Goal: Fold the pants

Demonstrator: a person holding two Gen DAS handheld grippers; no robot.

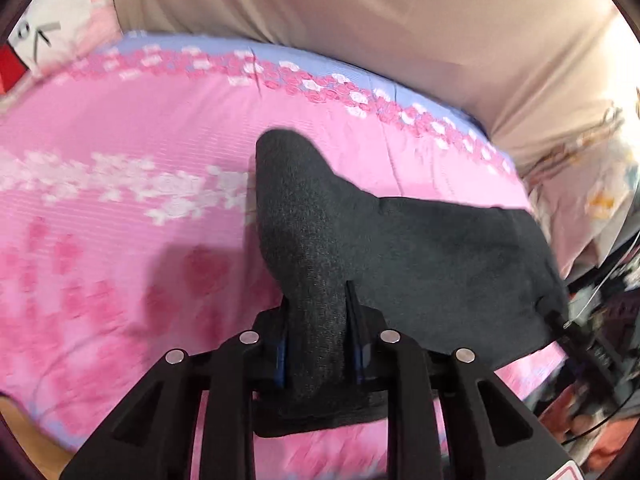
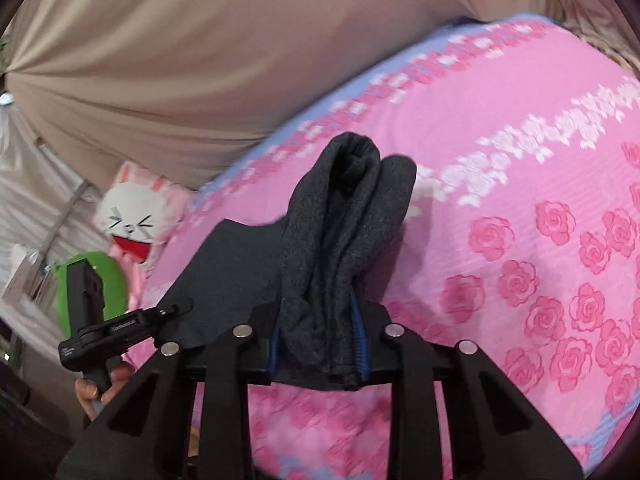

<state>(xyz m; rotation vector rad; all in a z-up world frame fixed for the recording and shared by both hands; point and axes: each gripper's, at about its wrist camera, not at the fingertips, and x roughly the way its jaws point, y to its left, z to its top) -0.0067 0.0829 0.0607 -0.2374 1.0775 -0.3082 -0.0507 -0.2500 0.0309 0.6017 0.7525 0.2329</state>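
Note:
Dark grey pants (image 1: 420, 264) hang stretched above a pink rose-patterned bed sheet (image 1: 120, 208). My left gripper (image 1: 318, 320) is shut on one bunched end of the pants, which stands up between its fingers. My right gripper (image 2: 318, 320) is shut on the other bunched end of the pants (image 2: 344, 240). The cloth spans between both grippers. The left gripper (image 2: 176, 310) also shows at the left of the right wrist view, held by a hand (image 2: 96, 392).
A beige curtain (image 1: 360, 28) hangs behind the bed. A white bunny plush (image 2: 136, 216) and a green object (image 2: 108, 280) lie at one bed end. Clutter and cables (image 1: 600, 312) stand beside the bed's other side. The sheet (image 2: 520, 200) spreads wide under the pants.

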